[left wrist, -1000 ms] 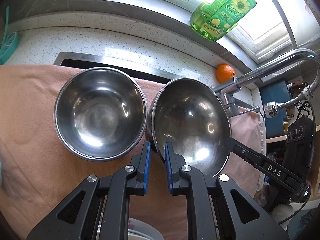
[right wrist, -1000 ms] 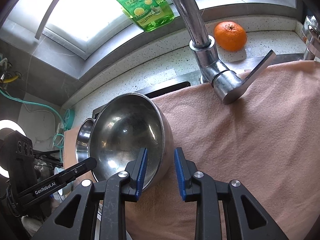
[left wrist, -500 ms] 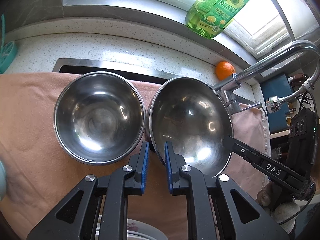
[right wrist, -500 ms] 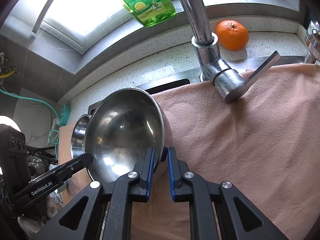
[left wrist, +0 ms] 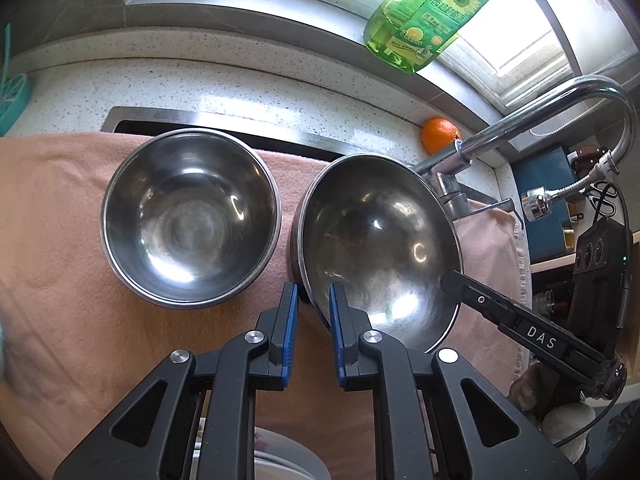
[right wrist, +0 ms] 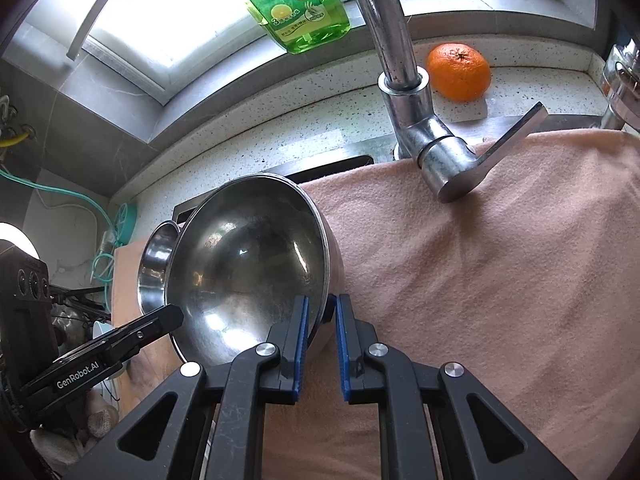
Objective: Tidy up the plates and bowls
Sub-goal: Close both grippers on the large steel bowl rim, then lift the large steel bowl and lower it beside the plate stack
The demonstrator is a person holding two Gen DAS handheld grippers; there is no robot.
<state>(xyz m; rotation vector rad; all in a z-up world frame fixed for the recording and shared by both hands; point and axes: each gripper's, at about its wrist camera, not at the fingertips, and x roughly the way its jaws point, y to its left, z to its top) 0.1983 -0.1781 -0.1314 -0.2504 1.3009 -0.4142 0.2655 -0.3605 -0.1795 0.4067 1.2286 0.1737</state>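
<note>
Two steel bowls are over a pink towel (left wrist: 60, 240). The right bowl (left wrist: 380, 248) is tilted and raised; it also shows in the right wrist view (right wrist: 248, 268). My left gripper (left wrist: 314, 304) is shut on its near-left rim. My right gripper (right wrist: 322, 314) is shut on its opposite rim, and its finger shows in the left wrist view (left wrist: 520, 328). The left bowl (left wrist: 188, 220) sits upright on the towel, partly hidden behind the held bowl in the right wrist view (right wrist: 154, 264).
A chrome faucet (right wrist: 404, 92) rises at the back right, its lever (right wrist: 500, 140) over the towel. An orange (right wrist: 458, 72) and a green detergent bottle (right wrist: 296, 4) stand by the window. A white dish edge (left wrist: 280, 456) shows below the left gripper.
My right gripper closed onto the tilted bowl's rim. The bowl has tipped up and lifted slightly, held from both sides. The left bowl has not moved.
</note>
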